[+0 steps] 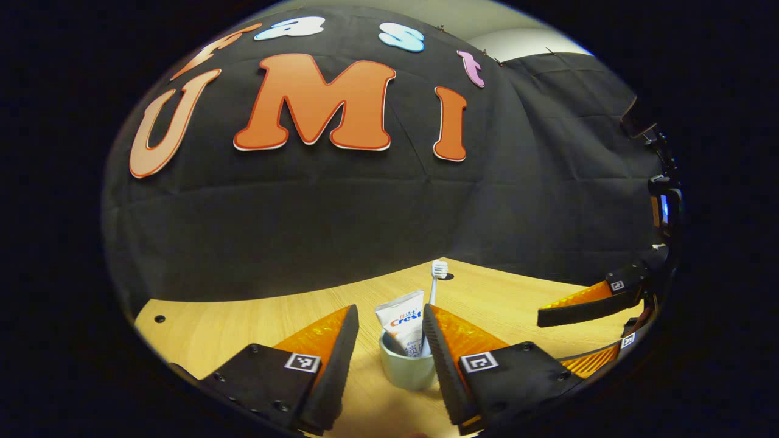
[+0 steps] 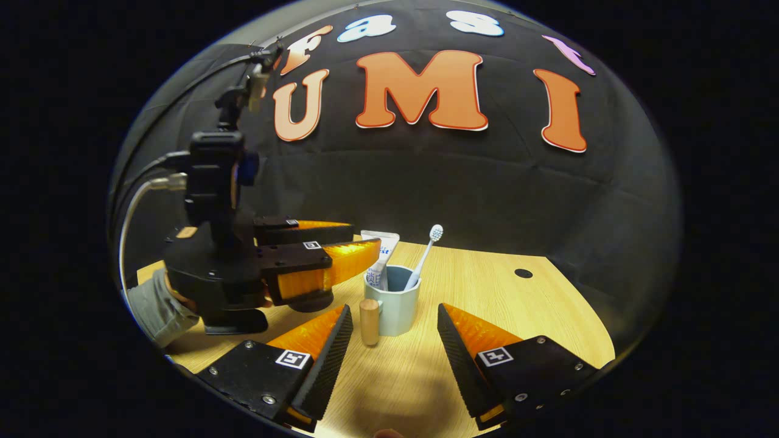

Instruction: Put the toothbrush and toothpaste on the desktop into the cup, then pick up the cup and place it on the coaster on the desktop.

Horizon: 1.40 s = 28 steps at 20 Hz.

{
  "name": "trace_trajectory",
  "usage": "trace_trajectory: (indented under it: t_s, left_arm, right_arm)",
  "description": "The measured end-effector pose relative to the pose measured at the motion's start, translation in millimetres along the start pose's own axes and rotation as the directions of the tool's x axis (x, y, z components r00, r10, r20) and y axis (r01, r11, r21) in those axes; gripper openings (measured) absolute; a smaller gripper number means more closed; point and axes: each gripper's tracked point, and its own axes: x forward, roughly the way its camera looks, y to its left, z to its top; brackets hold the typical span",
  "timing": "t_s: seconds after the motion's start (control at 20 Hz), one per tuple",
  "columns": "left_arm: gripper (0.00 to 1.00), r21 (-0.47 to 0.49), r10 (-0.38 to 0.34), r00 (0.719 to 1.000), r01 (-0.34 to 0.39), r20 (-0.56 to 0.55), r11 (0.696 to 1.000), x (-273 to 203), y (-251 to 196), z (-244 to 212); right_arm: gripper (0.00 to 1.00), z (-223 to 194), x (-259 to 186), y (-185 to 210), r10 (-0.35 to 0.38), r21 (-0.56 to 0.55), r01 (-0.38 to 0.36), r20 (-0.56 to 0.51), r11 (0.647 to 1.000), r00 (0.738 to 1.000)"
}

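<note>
**Cup loaded, both tongs spread, nothing gripped**

Left gripper view, nearest first: the left tongs (image 1: pixel 391 325) stand wide, one finger each side of the cup (image 1: pixel 406 368). Cup sits in the gap on the worktop (image 1: pixel 243 328); whether the pads touch its wall is hard to call from here, looks like a thin gap on both sides. Inside the cup: toothpaste (image 1: pixel 403 322) tube upright, crimped end up, and the toothbrush (image 1: pixel 436 280) behind it, head up, leaning slightly. Off to the far right edge, the right tongs (image 1: pixel 593 331) come in sideways, fingers apart, holding nothing.

Right gripper view, nearest first: right tongs (image 2: pixel 394 319) wide apart over bare wood, nothing between the pads. Just past them the cup (image 2: pixel 398 301), pale blue-green, with a round wooden handle (image 2: pixel 369 321) on its left side, standing on the worktop (image 2: pixel 505 304). Toothpaste (image 2: pixel 380 258) leans at the cup's left rim, toothbrush (image 2: pixel 424 255) slants up to the right, bristles at top. Left tongs (image 2: pixel 359 243) reach in from the left, their tips on either side of the cup's rim and the tube. A hand (image 2: pixel 176 298) in a grey sleeve (image 2: pixel 149 307) grips that tool. A dark round thing, maybe the coaster (image 2: pixel 311 301), lies under the left tongs, mostly hidden. A small dark hole (image 2: pixel 523 273) shows far right on the wood.
</note>
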Motion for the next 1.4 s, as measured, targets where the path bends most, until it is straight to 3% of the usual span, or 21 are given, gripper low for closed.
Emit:
trace_trajectory:
  t_s: [0.1,0.15,0.3,0.7,1.05,1.4]
  left_arm:
    - [0.78,0.014,0.029,1.0,-0.029,-0.006,0.999,-15.7,9.3,4.1]
    - [0.79,0.013,0.046,0.999,-0.046,-0.004,0.999,-24.9,14.6,5.8]
    - [0.94,0.0,0.092,0.996,-0.092,-0.003,0.996,-48.7,31.8,10.1]
    - [0.99,0.027,0.227,0.973,-0.226,-0.033,0.974,-104.5,80.8,2.0]
    - [0.99,0.006,0.303,0.951,-0.303,-0.059,0.953,-151.0,117.9,-19.2]
    - [0.99,-0.04,0.372,0.925,-0.376,-0.081,0.926,-195.8,161.0,-32.0]
  right_arm:
    - [0.85,2.6,6.3,4.4,-0.007,-0.024,0.006,-0.016,1.0,1.0]
    - [0.85,3.2,9.8,5.2,-0.015,-0.032,0.014,-0.027,0.999,1.0]
    - [0.85,-0.2,24.0,9.3,-0.02,-0.039,0.017,-0.08,0.999,0.997]
    - [0.87,-8.0,47.9,5.8,-0.081,-0.088,0.059,-0.274,0.994,0.958]
    - [0.81,-20.1,49.7,7.3,-0.087,-0.029,0.083,-0.463,0.996,0.882]
    - [0.78,-44.6,53.2,8.3,-0.091,-0.006,0.111,-0.622,0.994,0.778]
